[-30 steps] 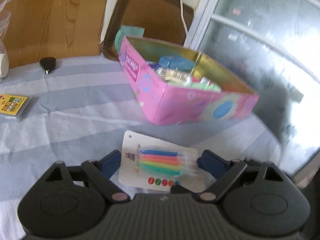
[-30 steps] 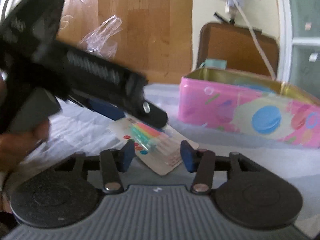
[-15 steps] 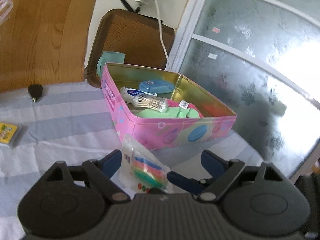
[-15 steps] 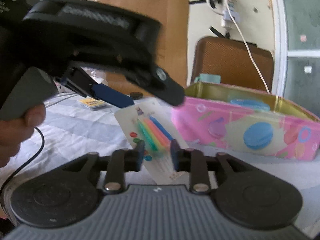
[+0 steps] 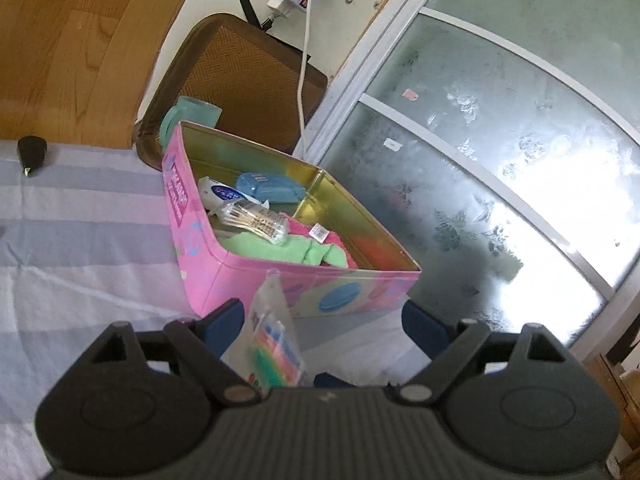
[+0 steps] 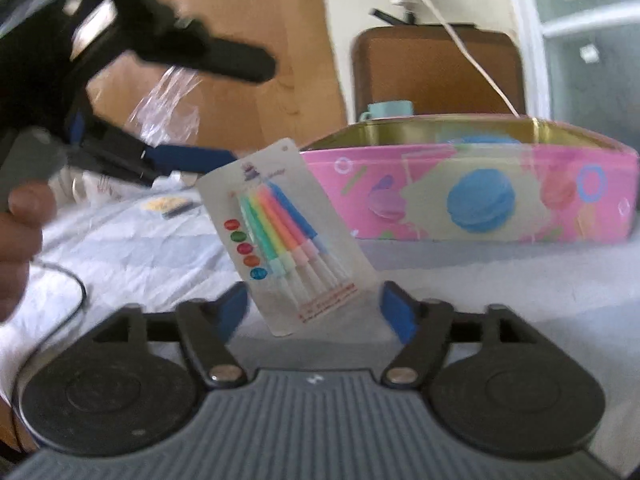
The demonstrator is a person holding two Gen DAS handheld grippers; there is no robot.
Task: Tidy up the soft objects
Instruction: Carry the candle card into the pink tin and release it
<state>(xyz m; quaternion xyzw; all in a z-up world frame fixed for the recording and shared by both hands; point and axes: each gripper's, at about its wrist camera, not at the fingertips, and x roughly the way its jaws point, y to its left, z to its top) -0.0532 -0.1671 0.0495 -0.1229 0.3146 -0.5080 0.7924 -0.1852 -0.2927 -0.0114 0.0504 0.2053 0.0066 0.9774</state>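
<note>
- The candle pack [image 6: 280, 236] was seen tilted in front of the pink tin [image 6: 560, 200], its lower edge between the fingers of the right gripper [image 6: 316, 312] but apart from both
- That gripper was spread wide; the left gripper [image 5: 324, 320] was likewise spread, with the pack edge-on between its fingers
- What supported the pack could not be told
- The step was judged to be moving the pack into the tin, where a green cloth [image 5: 280, 248] was already laid
- A firm pinch on the card and a lift over the near wall would be called for next
</note>
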